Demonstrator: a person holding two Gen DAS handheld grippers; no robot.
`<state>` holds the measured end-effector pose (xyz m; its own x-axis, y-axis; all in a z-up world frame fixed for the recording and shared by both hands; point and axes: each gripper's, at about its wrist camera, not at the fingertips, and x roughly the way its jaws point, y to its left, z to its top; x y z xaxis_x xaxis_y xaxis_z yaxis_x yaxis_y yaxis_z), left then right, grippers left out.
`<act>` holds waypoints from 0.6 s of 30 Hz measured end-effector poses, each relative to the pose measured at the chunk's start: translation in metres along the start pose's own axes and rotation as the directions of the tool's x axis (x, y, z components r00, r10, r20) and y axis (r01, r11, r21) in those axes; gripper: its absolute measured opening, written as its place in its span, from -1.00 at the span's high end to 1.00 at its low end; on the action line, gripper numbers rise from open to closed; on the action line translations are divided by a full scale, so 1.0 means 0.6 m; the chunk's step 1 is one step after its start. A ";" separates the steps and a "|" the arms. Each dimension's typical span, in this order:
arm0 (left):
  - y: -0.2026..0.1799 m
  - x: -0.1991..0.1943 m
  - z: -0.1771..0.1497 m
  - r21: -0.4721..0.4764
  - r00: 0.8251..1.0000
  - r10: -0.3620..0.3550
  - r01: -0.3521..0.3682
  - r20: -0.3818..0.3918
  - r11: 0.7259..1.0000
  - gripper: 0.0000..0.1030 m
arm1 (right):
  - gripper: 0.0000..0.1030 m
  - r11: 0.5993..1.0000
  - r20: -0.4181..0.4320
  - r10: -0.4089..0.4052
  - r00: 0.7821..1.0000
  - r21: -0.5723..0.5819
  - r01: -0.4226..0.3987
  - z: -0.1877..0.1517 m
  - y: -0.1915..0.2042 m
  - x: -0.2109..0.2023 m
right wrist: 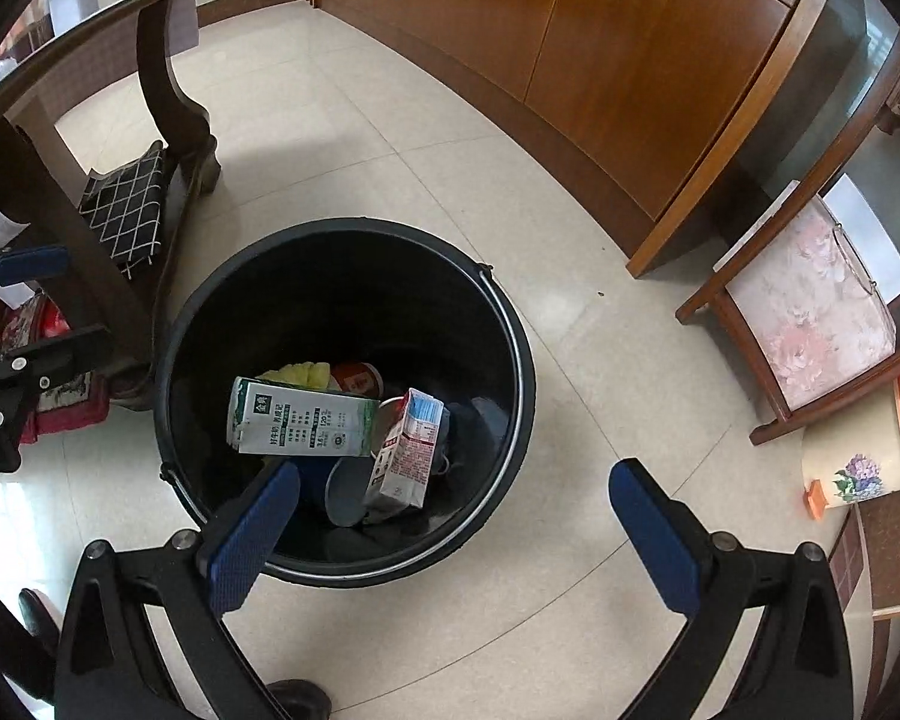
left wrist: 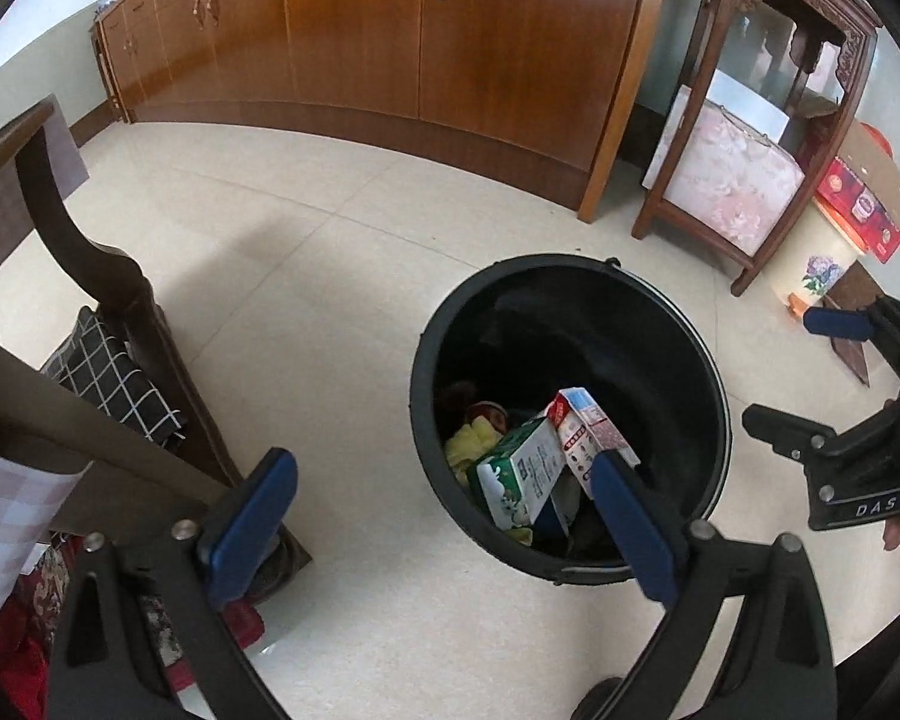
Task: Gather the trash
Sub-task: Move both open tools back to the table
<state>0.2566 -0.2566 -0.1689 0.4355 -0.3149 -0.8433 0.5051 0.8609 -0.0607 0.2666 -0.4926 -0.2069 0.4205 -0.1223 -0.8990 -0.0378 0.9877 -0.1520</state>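
Note:
A black bucket (left wrist: pixel 690 360) stands on the tiled floor; it also shows in the right wrist view (right wrist: pixel 510 330). Inside lie a green-and-white milk carton (left wrist: pixel 519 477) (right wrist: pixel 300 426), a red-and-white carton (left wrist: pixel 588 429) (right wrist: pixel 408 450), a yellow wrapper (left wrist: pixel 471 441) (right wrist: pixel 300 373) and a red cup (right wrist: pixel 360 381). My left gripper (left wrist: pixel 444 492) is open and empty, just left of and above the bucket. My right gripper (right wrist: pixel 456 507) is open and empty above the bucket's near rim; it also shows at the right edge of the left wrist view (left wrist: pixel 810 378).
A dark wooden table leg (left wrist: pixel 144 324) with a checked cloth (left wrist: pixel 114 378) stands left of the bucket. A brown cabinet (left wrist: pixel 450 48) runs along the back. A wooden stand with a pink cushion (left wrist: pixel 732 186), a floral bin (left wrist: pixel 822 264) and a red box (left wrist: pixel 858 210) sit at right.

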 end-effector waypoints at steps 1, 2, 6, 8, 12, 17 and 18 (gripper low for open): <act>0.005 0.001 0.000 -0.005 1.000 0.002 -0.002 0.005 1.000 -0.96 | -1.00 1.000 0.002 0.000 1.000 0.001 0.000 0.001 0.003 -0.001; 0.008 -0.003 0.001 -0.012 1.000 0.006 -0.006 0.012 1.000 -0.96 | -1.00 1.000 0.004 -0.002 1.000 0.000 0.002 0.001 0.005 -0.002; 0.016 -0.013 0.001 -0.018 0.999 0.022 -0.021 0.025 1.000 -0.96 | -1.00 1.000 0.010 0.001 1.000 0.003 -0.001 0.001 0.008 -0.007; 0.017 -0.021 0.000 -0.021 0.999 0.027 -0.027 0.030 0.999 -0.96 | -1.00 1.000 0.019 0.001 1.000 0.002 -0.001 0.000 0.010 -0.014; 0.022 -0.050 -0.006 -0.040 0.998 0.039 -0.036 0.054 0.999 -0.96 | -1.00 1.000 0.043 0.002 0.999 0.008 -0.002 -0.003 0.015 -0.033; 0.034 -0.086 -0.018 -0.062 0.994 0.082 -0.077 0.070 0.995 -0.96 | -1.00 1.000 0.081 -0.002 0.997 -0.017 0.003 -0.007 0.040 -0.065; 0.036 -0.092 -0.021 -0.067 0.993 0.086 -0.081 0.075 0.994 -0.96 | -1.00 1.000 0.088 -0.004 0.996 -0.026 0.006 -0.006 0.047 -0.071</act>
<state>0.2342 -0.2156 -0.1303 0.5321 -0.2694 -0.8027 0.4173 0.9083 -0.0282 0.2443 -0.4601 -0.1745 0.4986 -0.1167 -0.8590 -0.0591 0.9840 -0.1680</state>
